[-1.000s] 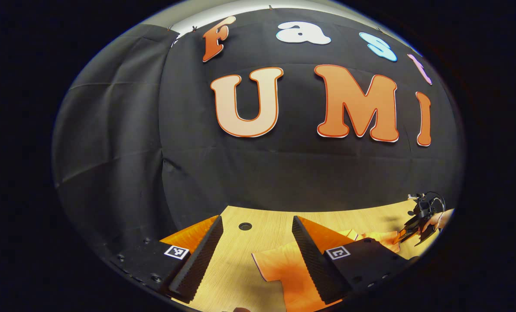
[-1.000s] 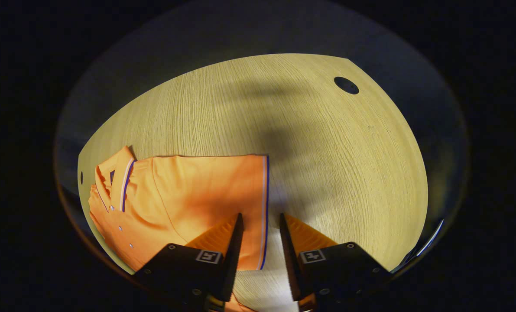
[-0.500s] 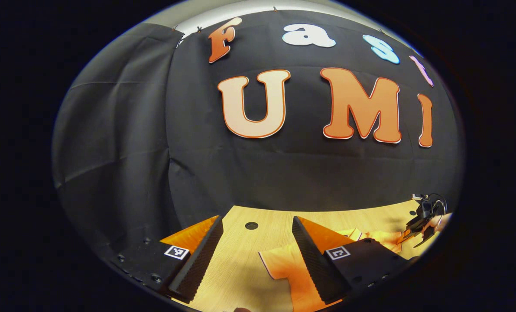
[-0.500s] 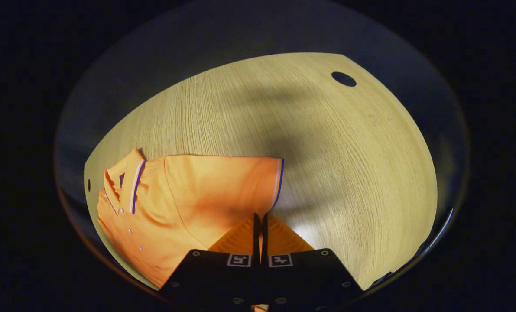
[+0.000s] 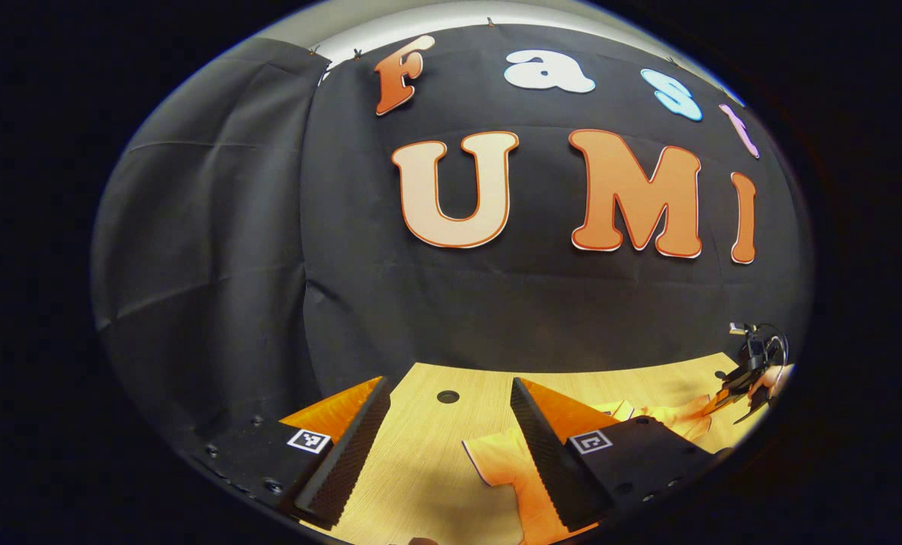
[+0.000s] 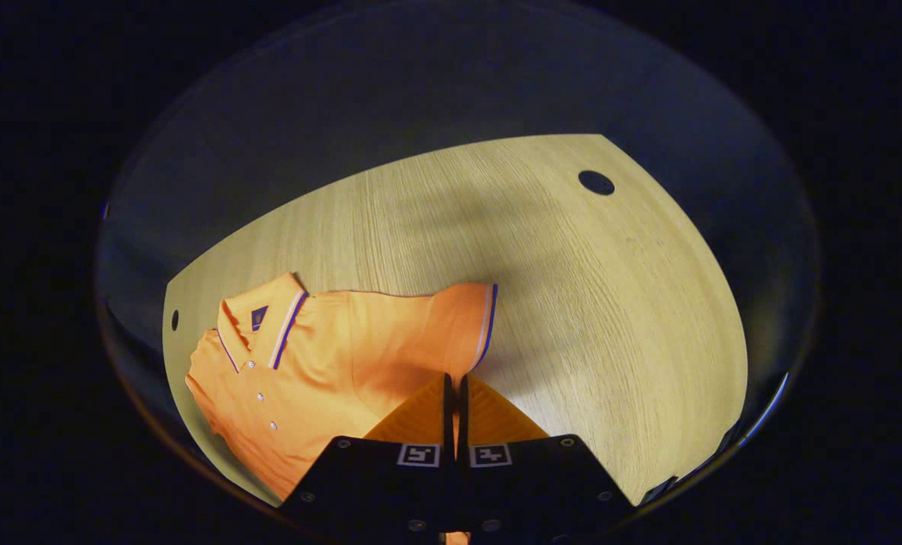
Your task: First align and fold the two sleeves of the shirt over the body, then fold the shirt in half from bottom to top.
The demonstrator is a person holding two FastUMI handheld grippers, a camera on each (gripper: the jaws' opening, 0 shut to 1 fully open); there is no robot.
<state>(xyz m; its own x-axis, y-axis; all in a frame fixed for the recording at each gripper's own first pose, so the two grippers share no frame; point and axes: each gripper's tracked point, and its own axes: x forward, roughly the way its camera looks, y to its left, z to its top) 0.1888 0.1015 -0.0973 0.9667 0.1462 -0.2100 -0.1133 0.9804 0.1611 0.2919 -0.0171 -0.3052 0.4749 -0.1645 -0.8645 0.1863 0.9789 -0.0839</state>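
Observation:
An orange polo shirt [image 6: 322, 363] with a striped collar and several buttons lies on the wooden table [image 6: 572, 303]. My right gripper [image 6: 454, 378] is shut on the striped hem of its sleeve [image 6: 458, 325], which is lifted a little off the table. In the left gripper view the other sleeve [image 5: 500, 462] lies flat, partly behind one finger. My left gripper [image 5: 451, 393] hovers open above the table with nothing between its fingers. Far off at the right, the right gripper [image 5: 746, 378] and a hand hold up the orange cloth.
A round hole [image 5: 447, 396] is cut in the tabletop ahead of my left gripper. Another hole [image 6: 596, 182] sits near the table's far corner in the right gripper view. The black cloth wall [image 5: 344, 265] rises right behind the table.
My right gripper closed from open onto the sleeve hem, then lifted it so the sleeve bunches. The left gripper drifted slightly and stays open.

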